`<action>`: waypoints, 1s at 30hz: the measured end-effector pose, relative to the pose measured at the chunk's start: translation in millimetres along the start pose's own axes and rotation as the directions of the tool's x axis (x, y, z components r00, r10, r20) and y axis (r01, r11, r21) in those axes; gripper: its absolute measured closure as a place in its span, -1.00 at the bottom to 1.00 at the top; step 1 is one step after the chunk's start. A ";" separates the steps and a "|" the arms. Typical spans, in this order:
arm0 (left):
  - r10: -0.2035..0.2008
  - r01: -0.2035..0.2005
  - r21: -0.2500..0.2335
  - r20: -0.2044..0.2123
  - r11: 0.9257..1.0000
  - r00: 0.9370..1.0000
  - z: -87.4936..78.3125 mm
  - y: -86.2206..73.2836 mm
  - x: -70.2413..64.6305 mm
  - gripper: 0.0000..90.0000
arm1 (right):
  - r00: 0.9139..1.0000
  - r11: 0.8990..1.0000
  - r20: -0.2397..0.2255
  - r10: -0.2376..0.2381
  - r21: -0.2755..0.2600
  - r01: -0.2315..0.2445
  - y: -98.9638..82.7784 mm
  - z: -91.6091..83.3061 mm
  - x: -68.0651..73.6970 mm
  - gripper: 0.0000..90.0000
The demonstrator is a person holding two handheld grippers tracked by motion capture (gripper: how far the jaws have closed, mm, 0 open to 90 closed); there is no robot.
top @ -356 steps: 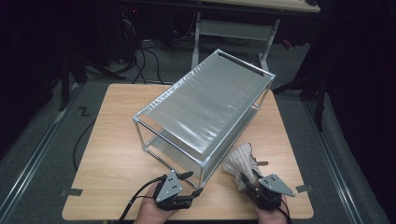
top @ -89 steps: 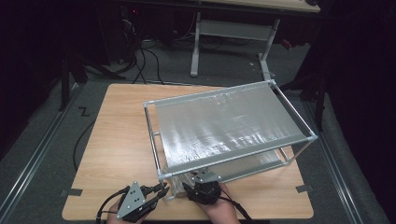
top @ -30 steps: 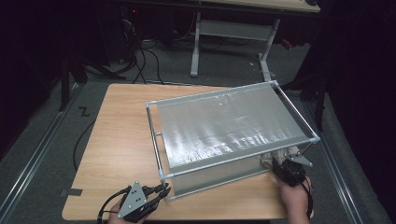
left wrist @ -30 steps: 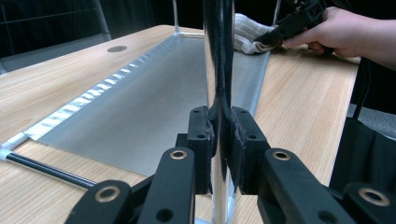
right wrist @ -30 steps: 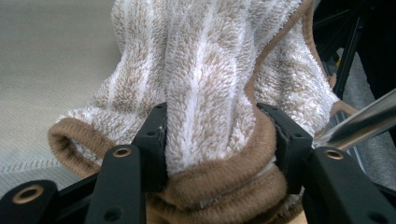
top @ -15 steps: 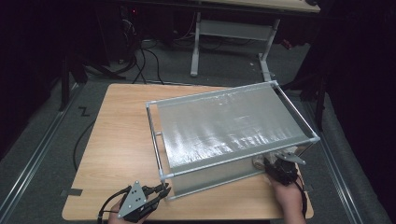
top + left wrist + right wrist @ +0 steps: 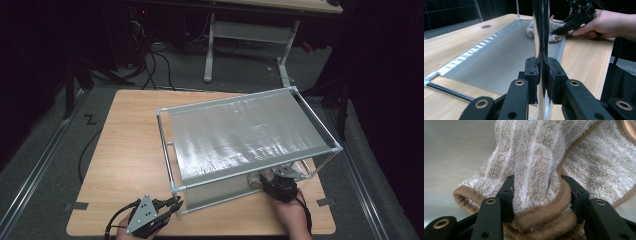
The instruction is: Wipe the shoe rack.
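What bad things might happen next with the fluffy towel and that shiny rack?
1. The right gripper has the towel bunched between its jaws on the rack's lower shelf; if pulled out, it may snag on a rod.
2. The jaws grip only one thick fold, so the towel may slip free.
3. The left gripper pinches just one thin post; a hard tug on the towel may twist the rack on the table.

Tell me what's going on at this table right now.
A person works with two handheld grippers on a metal-framed rack standing on the wooden table. The left gripper is clamped shut on the rack's upright corner post, steadying it. The right gripper grips a fluffy beige-and-white towel on the rack's lower shelf.
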State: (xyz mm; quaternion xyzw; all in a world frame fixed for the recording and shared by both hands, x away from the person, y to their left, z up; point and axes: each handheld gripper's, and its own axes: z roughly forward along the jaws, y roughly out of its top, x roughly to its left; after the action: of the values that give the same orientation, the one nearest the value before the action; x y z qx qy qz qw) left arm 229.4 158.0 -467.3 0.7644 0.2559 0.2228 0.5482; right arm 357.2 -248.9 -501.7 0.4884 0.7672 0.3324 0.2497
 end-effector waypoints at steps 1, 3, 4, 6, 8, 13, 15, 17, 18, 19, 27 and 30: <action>0.000 0.000 0.000 0.000 1.000 1.000 0.0 0.0 0.0 0.77 | 1.000 1.000 -0.014 -0.018 -0.004 0.017 0.7 0.5 4.3 0.13; 0.001 -0.001 0.001 0.000 1.000 1.000 0.0 0.1 0.0 0.77 | 0.998 0.999 -0.040 -0.045 -0.006 0.045 2.5 1.4 13.8 0.13; 0.001 -0.001 0.001 0.000 1.000 1.000 0.0 0.1 0.0 0.77 | 0.998 0.999 -0.049 -0.037 0.002 0.037 2.9 1.4 20.5 0.13; 0.001 -0.001 0.001 0.000 1.000 1.000 0.1 0.1 0.0 0.77 | 0.995 0.998 -0.078 -0.060 -0.001 0.060 4.6 2.3 31.5 0.13; 0.001 -0.001 0.001 0.000 1.000 1.000 0.1 0.1 -0.1 0.77 | 0.991 0.997 -0.105 -0.079 -0.003 0.079 6.3 3.2 43.0 0.13; 0.002 -0.002 0.002 -0.001 1.000 1.000 0.2 0.2 -0.2 0.77 | 0.977 0.992 -0.171 -0.127 -0.009 0.128 9.9 4.6 76.4 0.12; 0.006 -0.006 0.002 -0.005 1.000 1.000 0.3 0.2 -0.7 0.77 | 0.969 0.988 -0.198 -0.151 -0.016 0.151 11.3 4.9 91.6 0.12; 0.007 -0.007 0.003 -0.006 1.000 1.000 0.3 0.4 -0.9 0.77 | 0.962 0.985 -0.214 -0.172 -0.014 0.173 12.5 4.7 105.4 0.12; 0.008 -0.008 0.004 -0.007 1.000 1.000 0.3 0.4 -1.0 0.77 | 0.956 0.981 -0.221 -0.191 -0.019 0.191 13.0 4.8 111.8 0.12; 0.007 -0.007 0.004 -0.008 1.000 1.000 0.3 0.4 -1.1 0.77 | 0.951 0.978 -0.229 -0.209 -0.026 0.208 13.5 4.9 118.1 0.12; 0.009 -0.009 0.003 -0.013 1.000 1.000 0.8 0.4 -1.9 0.76 | 0.924 0.970 -0.297 -0.241 -0.055 0.235 14.7 3.3 154.6 0.12; 0.007 -0.007 0.002 -0.011 1.000 1.000 1.1 0.3 -1.7 0.76 | 0.920 0.969 -0.305 -0.245 -0.051 0.241 14.8 2.2 164.2 0.12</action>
State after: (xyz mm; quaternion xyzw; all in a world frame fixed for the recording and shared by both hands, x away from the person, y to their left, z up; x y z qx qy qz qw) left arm 228.8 156.0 -467.4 0.7646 0.2567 0.2287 0.5451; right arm 302.0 -93.5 -501.6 0.3300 0.8492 0.3760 0.1690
